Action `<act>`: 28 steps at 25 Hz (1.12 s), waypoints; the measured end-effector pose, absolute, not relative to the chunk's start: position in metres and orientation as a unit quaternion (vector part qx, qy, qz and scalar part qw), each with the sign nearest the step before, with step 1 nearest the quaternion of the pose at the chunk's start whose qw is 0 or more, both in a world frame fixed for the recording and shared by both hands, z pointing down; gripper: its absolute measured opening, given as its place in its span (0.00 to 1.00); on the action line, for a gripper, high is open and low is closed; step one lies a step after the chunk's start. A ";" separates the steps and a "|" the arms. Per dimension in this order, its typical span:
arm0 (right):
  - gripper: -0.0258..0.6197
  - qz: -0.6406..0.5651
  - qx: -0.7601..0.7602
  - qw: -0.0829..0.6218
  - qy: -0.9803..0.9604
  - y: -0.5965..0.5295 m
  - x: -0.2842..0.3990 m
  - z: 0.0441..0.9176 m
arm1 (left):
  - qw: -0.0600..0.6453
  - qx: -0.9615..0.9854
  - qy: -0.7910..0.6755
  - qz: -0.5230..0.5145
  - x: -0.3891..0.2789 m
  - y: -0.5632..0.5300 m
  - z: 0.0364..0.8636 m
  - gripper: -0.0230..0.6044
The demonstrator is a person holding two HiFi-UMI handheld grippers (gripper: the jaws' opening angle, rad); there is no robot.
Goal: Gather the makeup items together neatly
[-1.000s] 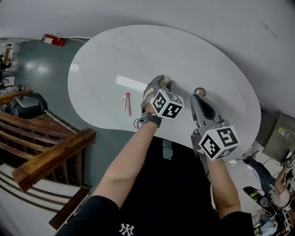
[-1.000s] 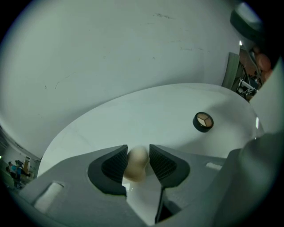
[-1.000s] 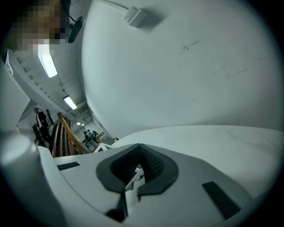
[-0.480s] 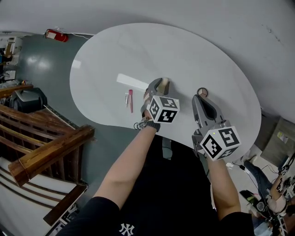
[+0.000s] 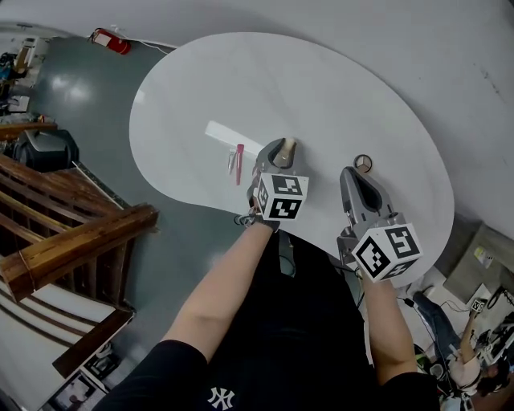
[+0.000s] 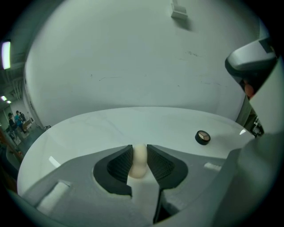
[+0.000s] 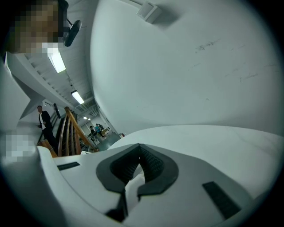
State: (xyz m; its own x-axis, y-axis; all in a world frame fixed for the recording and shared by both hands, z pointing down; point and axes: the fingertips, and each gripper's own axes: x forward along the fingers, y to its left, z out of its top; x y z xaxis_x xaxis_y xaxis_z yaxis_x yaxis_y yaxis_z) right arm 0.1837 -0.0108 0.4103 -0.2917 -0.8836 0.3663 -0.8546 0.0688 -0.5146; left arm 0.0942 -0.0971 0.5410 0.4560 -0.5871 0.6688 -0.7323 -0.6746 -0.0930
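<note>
Near table front edge: left gripper jaws closing on cream sponge, pads touching it. Squeeze lightly, then carry left beside pink tubes. Right gripper closed, empty, near round compact.

You're in a large open indoor hall, more workshop or lab than home. Grey-green painted floor, glossy, with a bare white wall behind. Red fire extinguisher at the foot of that wall. Heavy wooden stair railing on your left. White oval table stands by itself on the open floor. Right gripper view: ceiling strip lights in a row, people far down the hall. Head view, lower right: cluttered gear and cables.
</note>
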 end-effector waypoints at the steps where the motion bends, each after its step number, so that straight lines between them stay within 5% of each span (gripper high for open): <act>1: 0.06 -0.333 -0.592 0.020 0.733 -0.011 0.181 0.409 | 0.108 0.846 -0.394 0.342 0.090 -0.097 0.539 0.21; 15: 0.06 -0.324 -0.554 -0.001 0.767 -0.019 0.122 0.401 | 0.150 0.803 -0.473 0.330 -0.008 -0.076 0.545 0.21; 28: 0.06 -0.323 -0.549 -0.035 0.770 -0.013 0.099 0.408 | 0.191 0.829 -0.469 0.237 -0.017 -0.093 0.552 0.21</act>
State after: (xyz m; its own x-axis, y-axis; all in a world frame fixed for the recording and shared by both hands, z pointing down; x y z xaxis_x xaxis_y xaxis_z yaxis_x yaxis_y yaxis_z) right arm 0.0987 -0.0132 0.4081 -0.3939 -0.8232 0.4088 -0.8685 0.1877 -0.4589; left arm -0.0168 -0.0927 0.5520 0.4491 -0.6866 0.5717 -0.8678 -0.4876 0.0960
